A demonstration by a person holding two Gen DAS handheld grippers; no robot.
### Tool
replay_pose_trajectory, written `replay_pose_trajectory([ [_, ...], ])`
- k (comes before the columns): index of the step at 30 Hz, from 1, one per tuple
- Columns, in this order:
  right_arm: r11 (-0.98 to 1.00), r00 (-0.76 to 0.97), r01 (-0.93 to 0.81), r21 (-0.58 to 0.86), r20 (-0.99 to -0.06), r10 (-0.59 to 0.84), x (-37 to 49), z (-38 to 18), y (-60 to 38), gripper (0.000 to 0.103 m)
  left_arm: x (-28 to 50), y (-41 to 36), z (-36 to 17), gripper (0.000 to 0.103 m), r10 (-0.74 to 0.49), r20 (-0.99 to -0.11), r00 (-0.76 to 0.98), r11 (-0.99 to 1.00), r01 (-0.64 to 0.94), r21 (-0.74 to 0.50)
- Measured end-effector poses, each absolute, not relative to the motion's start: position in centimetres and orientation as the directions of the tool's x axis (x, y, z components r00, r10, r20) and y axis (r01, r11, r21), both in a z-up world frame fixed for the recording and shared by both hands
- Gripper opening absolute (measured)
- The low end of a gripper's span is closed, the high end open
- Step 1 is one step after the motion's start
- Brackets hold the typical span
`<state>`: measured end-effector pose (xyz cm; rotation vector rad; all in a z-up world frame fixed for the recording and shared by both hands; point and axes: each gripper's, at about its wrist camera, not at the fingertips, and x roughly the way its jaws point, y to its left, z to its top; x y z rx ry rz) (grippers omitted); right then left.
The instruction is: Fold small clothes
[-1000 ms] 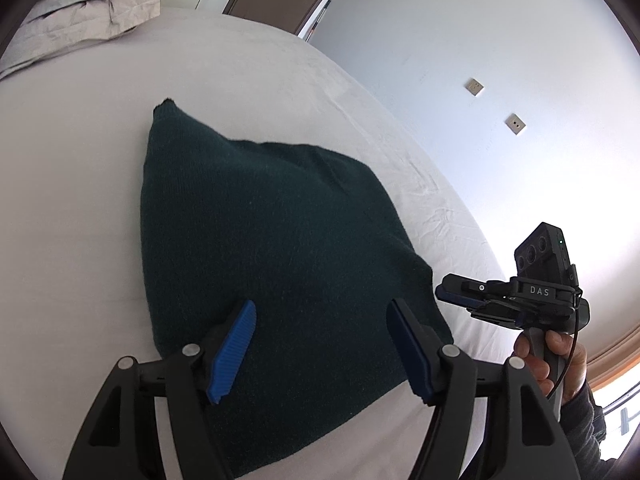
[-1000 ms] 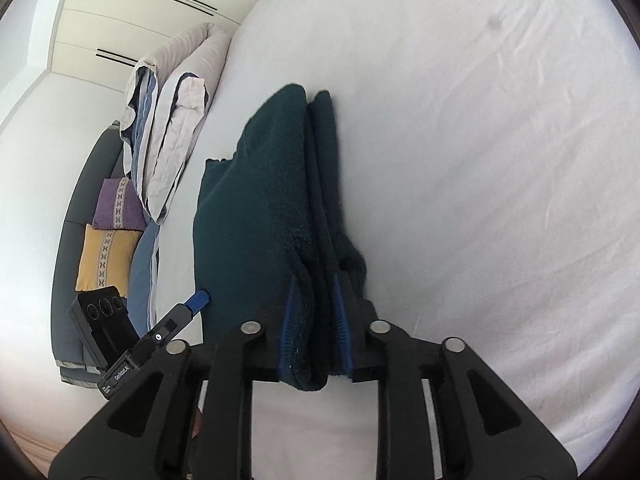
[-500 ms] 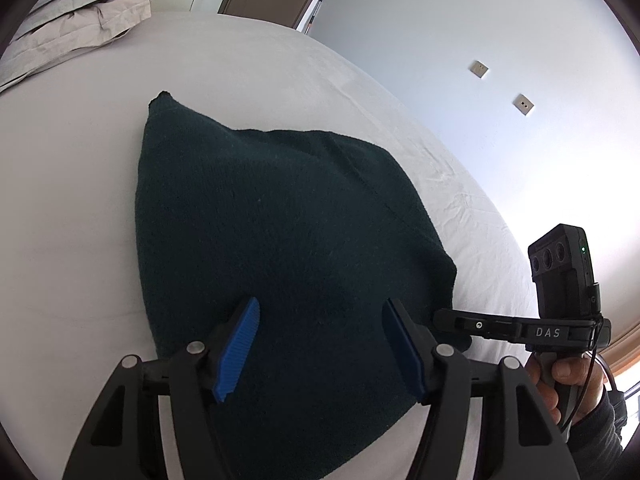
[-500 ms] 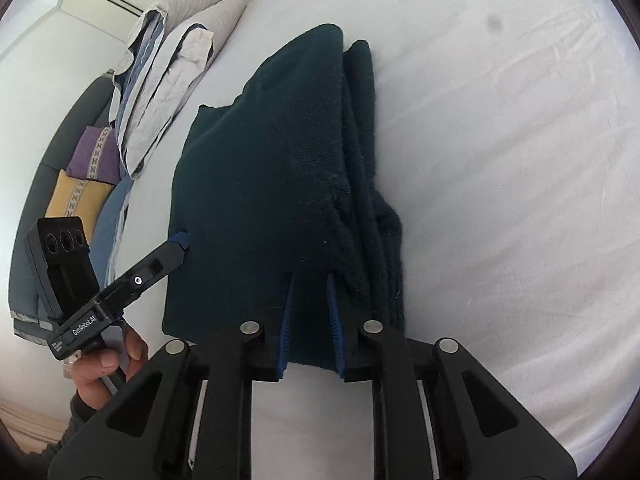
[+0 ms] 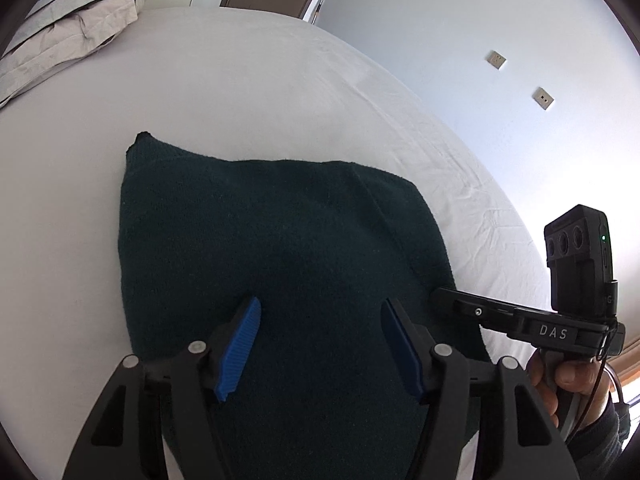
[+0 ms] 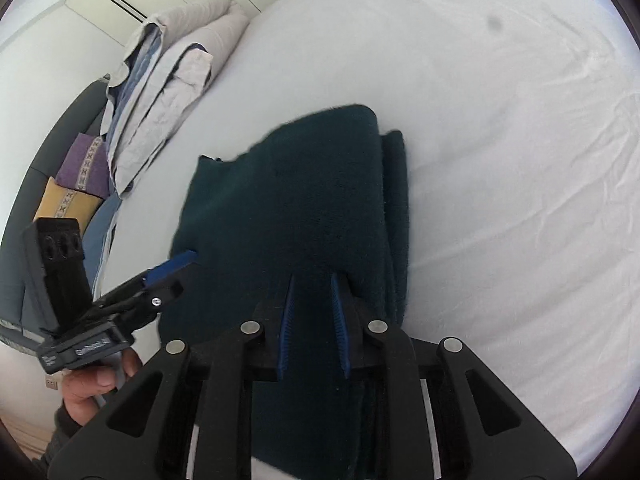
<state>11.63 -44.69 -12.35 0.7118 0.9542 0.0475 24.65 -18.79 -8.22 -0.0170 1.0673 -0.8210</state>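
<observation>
— What's that dark green garment point(image 5: 280, 248) you're working on?
— Your garment is thick, matt cloth with a fuzzy, slightly rough nap, a fleece or knit by its look.
— And the bed point(image 5: 248, 92)?
— Its sheet is smooth white cloth, matt and lightly creased.
— My tools?
— Your left gripper point(image 5: 320, 340) and right gripper point(image 6: 313, 320) are matt black plastic with small shiny metal screws. Their blue pads point(image 5: 239, 350) look ribbed, rubbery.
— The pillows point(image 6: 168, 80)?
— Soft, crumpled pale cloth.
</observation>
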Motion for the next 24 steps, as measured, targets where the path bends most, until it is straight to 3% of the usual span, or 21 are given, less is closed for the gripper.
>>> replay_pose_trajectory([
  [6, 0.773, 0.63, 0.25, 0.582, -0.705, 0.327, 12.1, -8.8, -46.3, 0.018, 25.1, -18.5, -8.6, 0.065, -0.623, -0.756, 0.199, 0.702, 0.568, -0.429],
  [10, 0.786, 0.658, 0.232, 0.574, -0.687, 0.308, 15.0, -6.6, -46.9, 0.018, 24.9, -19.4, -8.5, 0.067, -0.594, -0.778, 0.206, 0.715, 0.579, -0.392],
  [15, 0.816, 0.57, 0.283, 0.504, -0.772, 0.279, 20.3, -9.8, -46.4, 0.017, 24.3, -20.5, -8.7, 0.078, -0.563, -0.798, 0.213, 0.719, 0.602, -0.347],
  [24, 0.765, 0.651, 0.271, 0.584, -0.697, 0.302, 18.5, -8.7, -47.3, 0.018, 24.1, -20.9, -8.9, 0.082, -0.56, -0.795, 0.232, 0.717, 0.617, -0.325],
])
